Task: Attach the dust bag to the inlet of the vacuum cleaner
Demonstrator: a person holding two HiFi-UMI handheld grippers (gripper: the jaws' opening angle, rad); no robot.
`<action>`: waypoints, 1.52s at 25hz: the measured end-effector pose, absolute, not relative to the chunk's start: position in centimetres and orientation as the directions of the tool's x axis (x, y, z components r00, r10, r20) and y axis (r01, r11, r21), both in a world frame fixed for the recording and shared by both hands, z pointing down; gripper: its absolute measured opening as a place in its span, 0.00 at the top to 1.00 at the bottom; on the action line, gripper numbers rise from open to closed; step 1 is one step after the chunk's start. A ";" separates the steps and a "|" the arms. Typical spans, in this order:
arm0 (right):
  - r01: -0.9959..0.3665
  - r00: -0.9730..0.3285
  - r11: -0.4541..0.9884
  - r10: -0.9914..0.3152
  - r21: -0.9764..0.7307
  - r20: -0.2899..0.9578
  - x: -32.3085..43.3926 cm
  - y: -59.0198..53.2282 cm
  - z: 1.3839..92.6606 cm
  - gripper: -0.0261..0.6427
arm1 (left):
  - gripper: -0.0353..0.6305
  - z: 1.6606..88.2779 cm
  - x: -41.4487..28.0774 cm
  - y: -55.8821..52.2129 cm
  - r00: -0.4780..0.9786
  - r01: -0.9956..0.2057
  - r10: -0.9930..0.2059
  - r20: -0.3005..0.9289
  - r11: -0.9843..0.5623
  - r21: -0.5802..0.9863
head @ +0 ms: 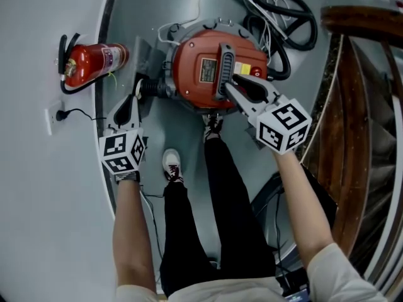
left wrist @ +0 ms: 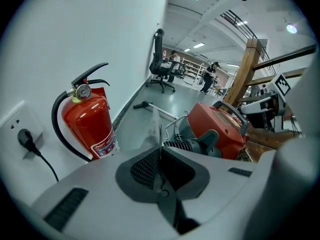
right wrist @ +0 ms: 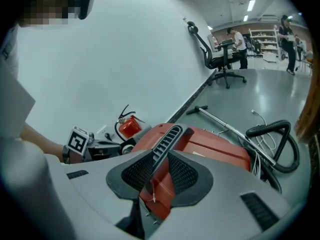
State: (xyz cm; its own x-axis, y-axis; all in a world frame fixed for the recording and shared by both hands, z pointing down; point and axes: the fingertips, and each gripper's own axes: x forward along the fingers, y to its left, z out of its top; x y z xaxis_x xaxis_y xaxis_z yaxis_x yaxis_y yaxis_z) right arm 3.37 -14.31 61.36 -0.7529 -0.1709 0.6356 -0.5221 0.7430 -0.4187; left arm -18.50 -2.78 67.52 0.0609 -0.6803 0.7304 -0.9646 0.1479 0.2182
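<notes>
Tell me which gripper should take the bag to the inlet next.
Left. The left gripper pinches a thin clear sheet, apparently the bag, right beside the ribbed inlet. The right gripper is clamped on the handle of the vacuum, probably steadying it.

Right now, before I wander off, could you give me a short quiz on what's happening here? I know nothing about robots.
1. True or false: the right gripper has its fingers closed on the black handle of the vacuum cleaner.
2. What stands beside the wall socket? A) a bucket B) a red fire extinguisher C) a ladder
3. Fill in: the left gripper pinches a thin, translucent ____.
Key: 1 true; 2 B; 3 sheet.
</notes>
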 end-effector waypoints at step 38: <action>-0.512 -0.809 0.718 -0.221 -0.471 0.544 3.2 -14.2 61.4 0.76 | 0.91 66.9 -16.8 -3.7 0.189 -0.945 -0.708 0.680 0.057 0.322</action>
